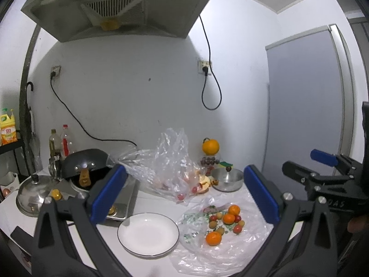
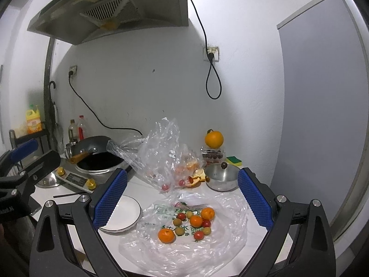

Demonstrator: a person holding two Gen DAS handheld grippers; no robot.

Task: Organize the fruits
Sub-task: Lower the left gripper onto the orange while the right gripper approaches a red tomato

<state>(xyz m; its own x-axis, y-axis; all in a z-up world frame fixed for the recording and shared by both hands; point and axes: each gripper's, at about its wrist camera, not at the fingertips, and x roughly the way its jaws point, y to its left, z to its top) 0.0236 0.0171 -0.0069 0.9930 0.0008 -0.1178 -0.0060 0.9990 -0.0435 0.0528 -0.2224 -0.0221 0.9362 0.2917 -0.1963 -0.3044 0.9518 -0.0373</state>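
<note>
Several small fruits lie on a flattened clear plastic bag (image 1: 221,256) (image 2: 161,251): three mandarins, the nearest one (image 1: 213,238) (image 2: 166,235), cherry tomatoes (image 2: 198,235) and small brownish-green fruits (image 2: 179,231). An empty white plate (image 1: 148,233) (image 2: 129,210) sits left of the bag. My left gripper (image 1: 184,194) is open above the plate and bag, holding nothing. My right gripper (image 2: 182,198) is open above the fruit pile, empty too. The right gripper (image 1: 322,175) also shows at the right edge of the left wrist view.
A crumpled clear bag (image 1: 166,161) (image 2: 159,152) with more fruit and peels stands behind. A small lidded steel pot (image 1: 227,179) (image 2: 221,176), an orange on a box (image 1: 210,147) (image 2: 214,139), a wok (image 1: 86,164) on a stove, a steel lid (image 1: 32,191) and bottles (image 1: 65,142) crowd the back and left.
</note>
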